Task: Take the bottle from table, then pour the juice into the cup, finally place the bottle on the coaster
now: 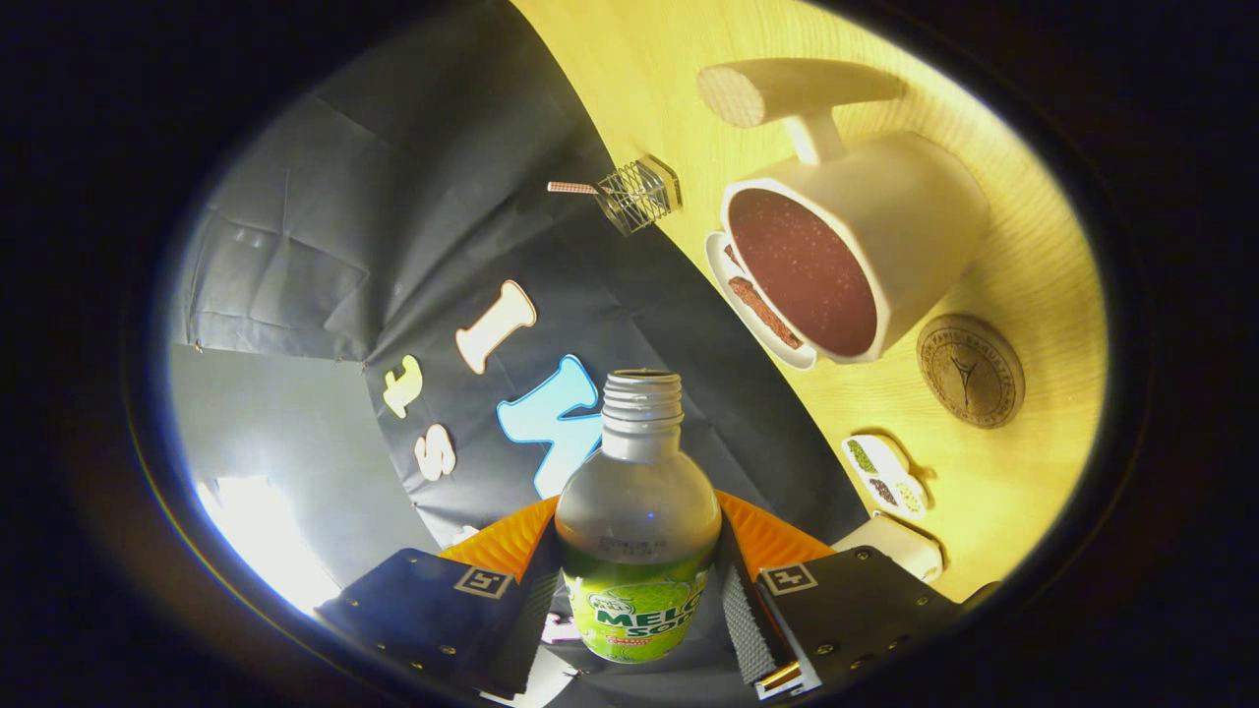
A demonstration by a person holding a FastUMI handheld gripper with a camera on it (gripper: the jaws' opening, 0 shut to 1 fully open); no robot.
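Flanking cup (866, 246): wire basket (639, 194), coaster (970, 370).

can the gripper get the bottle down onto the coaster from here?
Probably yes. The gripper, jaws shut on the uncapped green-labelled plastic bottle, has the round brown cork coaster lying bare on the wooden table beside the white mug. Nothing sits on it.

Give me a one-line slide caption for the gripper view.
Gripper clamps the uncapped bottle, tilted, with the cup and coaster beyond on the wooden table.
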